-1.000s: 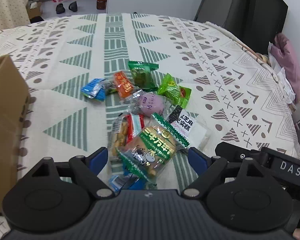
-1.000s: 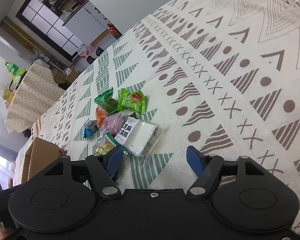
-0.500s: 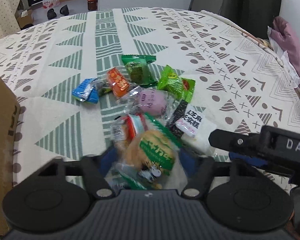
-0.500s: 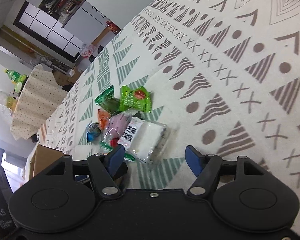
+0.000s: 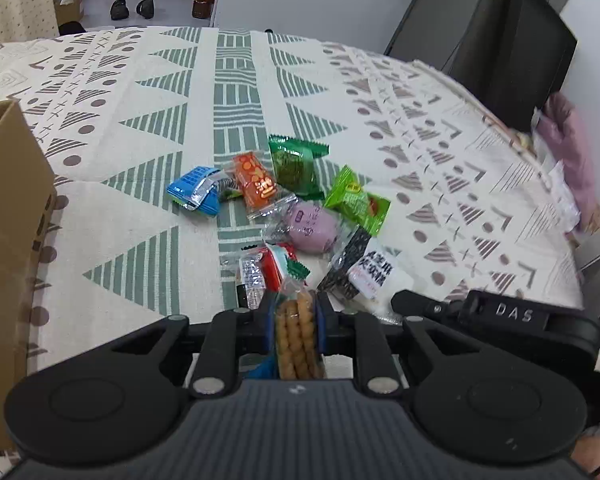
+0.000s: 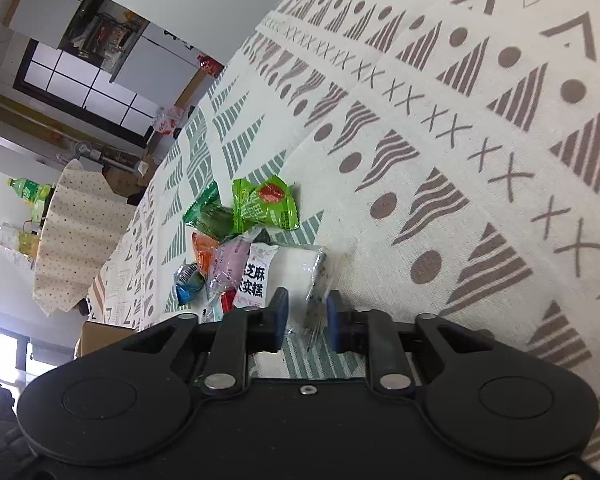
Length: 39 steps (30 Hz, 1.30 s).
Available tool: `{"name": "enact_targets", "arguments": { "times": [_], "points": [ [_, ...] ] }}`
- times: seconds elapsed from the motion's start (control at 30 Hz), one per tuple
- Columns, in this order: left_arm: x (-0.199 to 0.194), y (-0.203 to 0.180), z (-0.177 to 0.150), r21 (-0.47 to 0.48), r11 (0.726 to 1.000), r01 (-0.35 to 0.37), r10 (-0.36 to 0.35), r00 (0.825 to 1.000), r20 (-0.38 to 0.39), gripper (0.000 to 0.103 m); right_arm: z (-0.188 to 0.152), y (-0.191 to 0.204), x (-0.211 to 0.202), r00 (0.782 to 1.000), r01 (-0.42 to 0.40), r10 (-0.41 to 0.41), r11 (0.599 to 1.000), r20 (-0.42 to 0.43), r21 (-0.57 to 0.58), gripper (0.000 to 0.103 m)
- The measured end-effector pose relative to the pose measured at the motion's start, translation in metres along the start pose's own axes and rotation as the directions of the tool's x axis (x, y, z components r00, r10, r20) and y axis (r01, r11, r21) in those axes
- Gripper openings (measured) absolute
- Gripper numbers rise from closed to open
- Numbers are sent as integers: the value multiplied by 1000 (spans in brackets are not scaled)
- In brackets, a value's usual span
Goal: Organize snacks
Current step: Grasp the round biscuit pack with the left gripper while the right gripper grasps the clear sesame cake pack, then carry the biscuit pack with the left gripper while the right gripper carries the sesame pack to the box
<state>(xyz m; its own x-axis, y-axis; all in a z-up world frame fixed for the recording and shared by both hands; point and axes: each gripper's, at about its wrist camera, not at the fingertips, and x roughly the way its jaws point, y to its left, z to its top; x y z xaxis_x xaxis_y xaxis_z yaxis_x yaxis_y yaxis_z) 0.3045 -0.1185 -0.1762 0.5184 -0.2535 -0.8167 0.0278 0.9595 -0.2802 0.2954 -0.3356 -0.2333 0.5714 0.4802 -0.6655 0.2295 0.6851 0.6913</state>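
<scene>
The left claw (image 5: 296, 322) is pinching the clear crinkly packet of brittle twisted biscuits (image 5: 295, 336); the right claw (image 6: 304, 314) is squeezing the slippery transparent sesame-cake wrapper (image 6: 300, 276) by its edge.

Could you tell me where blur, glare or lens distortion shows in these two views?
Left wrist view: cardboard box smeared at the edge, glare on the foil wrapper. Right wrist view: fisheye bends the tablecloth, window blown out, clear packet blurred near the tool.

our left gripper (image 5: 294, 316) has closed on the biscuit packet (image 5: 295, 336), lifting it edge-on; our right gripper (image 6: 303, 314) has pinched the sesame cake wrapper's (image 6: 296, 268) edge.
</scene>
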Motion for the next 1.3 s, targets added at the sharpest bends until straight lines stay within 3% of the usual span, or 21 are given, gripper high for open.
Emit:
{"name": "enact_targets", "arguments": {
  "times": [0.27, 0.83, 1.3],
  "points": [
    [-28, 7, 3, -24, 1000, -10, 12, 998, 56, 18, -5, 13, -17, 998, -16, 19, 999, 59, -52, 7],
    [-85, 20, 9, -31, 999, -25, 29, 991, 127, 19, -19, 58, -54, 989, -36, 55, 990, 135, -135, 4],
    [-133, 57, 17, -93, 994, -48, 66, 978, 196, 19, -35, 121, -61, 986, -83, 115, 968, 123, -239, 3]
  ]
}}
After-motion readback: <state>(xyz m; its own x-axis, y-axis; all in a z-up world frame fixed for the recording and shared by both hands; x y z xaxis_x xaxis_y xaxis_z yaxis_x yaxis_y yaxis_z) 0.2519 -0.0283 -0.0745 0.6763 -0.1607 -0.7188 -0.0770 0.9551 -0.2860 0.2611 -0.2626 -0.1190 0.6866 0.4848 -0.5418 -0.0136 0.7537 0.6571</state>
